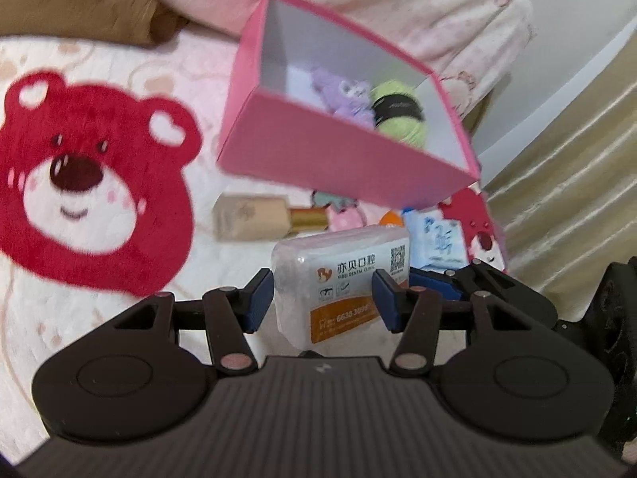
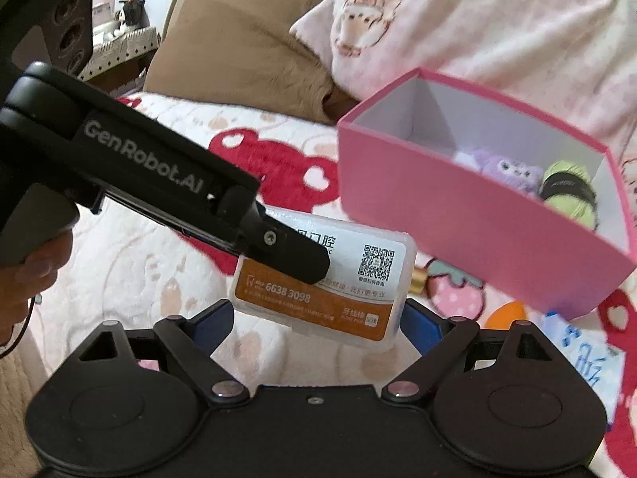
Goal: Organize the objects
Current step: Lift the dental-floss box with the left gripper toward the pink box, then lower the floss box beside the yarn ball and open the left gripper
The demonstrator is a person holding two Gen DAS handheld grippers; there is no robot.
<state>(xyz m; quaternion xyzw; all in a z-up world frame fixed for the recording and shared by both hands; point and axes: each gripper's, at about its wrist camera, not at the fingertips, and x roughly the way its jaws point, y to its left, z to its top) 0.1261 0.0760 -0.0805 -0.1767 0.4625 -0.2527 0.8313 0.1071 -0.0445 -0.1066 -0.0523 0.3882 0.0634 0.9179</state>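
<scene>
Left gripper (image 1: 323, 298) clamps floss box (image 1: 342, 279), apparently airborne; right gripper (image 2: 316, 324) spread, empty. Next: carry over pink box (image 1: 338, 159) rim, release.

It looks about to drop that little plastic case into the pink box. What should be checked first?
1. Grip of left tool on floss case: ok.
2. Whether right tool presses the case too: cannot tell.
3. Top of pink box open: ok.
4. Free room in the box beside purple toy and green yarn: ok.
</scene>
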